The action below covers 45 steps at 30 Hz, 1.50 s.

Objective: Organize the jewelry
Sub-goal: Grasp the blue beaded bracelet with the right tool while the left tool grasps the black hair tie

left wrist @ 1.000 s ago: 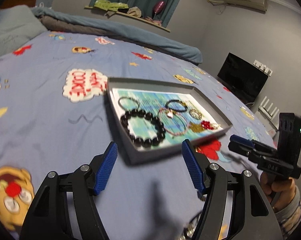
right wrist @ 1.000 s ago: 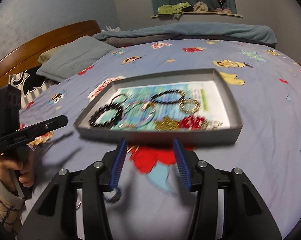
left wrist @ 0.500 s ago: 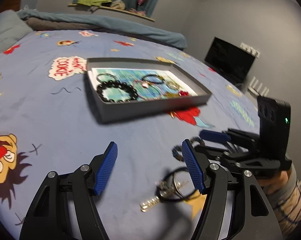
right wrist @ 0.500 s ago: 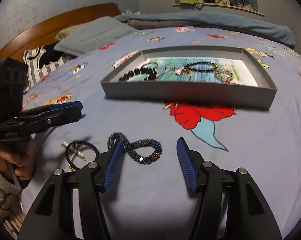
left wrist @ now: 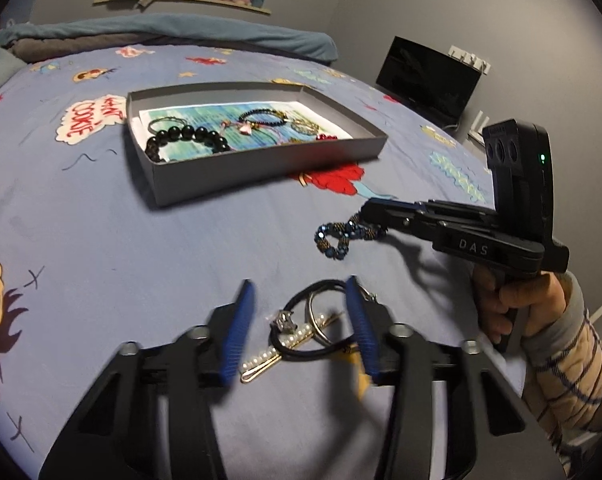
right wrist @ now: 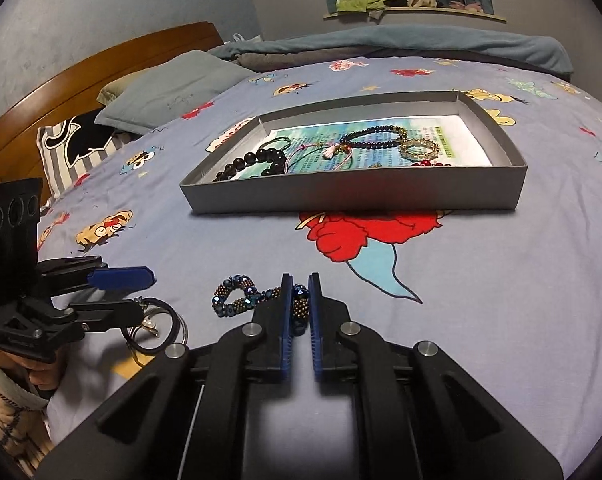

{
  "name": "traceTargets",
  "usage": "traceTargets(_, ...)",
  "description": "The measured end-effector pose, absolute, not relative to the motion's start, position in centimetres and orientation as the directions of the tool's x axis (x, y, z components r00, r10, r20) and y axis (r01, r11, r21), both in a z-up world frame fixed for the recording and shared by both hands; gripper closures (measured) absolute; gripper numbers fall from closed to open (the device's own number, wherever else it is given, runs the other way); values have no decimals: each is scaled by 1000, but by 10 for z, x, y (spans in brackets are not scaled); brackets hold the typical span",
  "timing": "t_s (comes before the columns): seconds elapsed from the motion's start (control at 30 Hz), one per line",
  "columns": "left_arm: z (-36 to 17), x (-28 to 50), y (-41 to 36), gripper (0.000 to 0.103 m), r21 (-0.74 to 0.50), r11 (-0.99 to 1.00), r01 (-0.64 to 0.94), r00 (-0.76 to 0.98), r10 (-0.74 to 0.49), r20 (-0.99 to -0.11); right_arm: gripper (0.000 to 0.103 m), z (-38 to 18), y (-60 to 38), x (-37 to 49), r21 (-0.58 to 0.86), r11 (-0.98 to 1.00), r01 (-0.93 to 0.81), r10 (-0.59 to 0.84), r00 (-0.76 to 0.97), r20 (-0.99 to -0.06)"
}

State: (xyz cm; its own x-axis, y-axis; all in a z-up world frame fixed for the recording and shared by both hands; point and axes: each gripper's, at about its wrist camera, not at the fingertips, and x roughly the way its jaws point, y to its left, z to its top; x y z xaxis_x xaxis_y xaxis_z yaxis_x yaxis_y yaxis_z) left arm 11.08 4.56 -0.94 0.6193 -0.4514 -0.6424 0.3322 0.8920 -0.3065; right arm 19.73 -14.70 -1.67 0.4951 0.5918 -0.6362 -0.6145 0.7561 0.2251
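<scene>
Pickup step: right gripper pinches the beaded bracelet; left gripper is half open, empty. Next: carry to tray at 12 o'clock.

"DAS" on right hand-held gripper; "WHAT COOKIE" on bedsheet

Grey walls, a wooden headboard, blue cartoon bedsheet, apparently a dark monitor.

right gripper pinched closed, left gripper spread
</scene>
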Motion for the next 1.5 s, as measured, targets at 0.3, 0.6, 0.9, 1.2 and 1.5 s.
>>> traceTargets(0.3,-12,110,49,95,-307,892,332,611,-452,-650,95,-17,-147,197,223,756,-616,591,495,-637)
traceTargets(0.6,3,109,70,95,-262,939,221,740,-337,-583,95,-15,-150,198,212,769,-603,581,520,-627)
traceTargets(0.9,-11,119,75,68,-246,956,157,698,-284,-658,95,-17,-150,199,217,772,-598,576,513,-637)
traceTargets(1.2,-22,129,67,69,-246,950,192,640,-311,-703,90,-20,-148,201,226,765,-603,579,491,-651)
traceTargets(1.5,-6,125,57,90,-234,945,228,693,-327,-643,95,-16,-145,195,217,747,-629,598,491,-633)
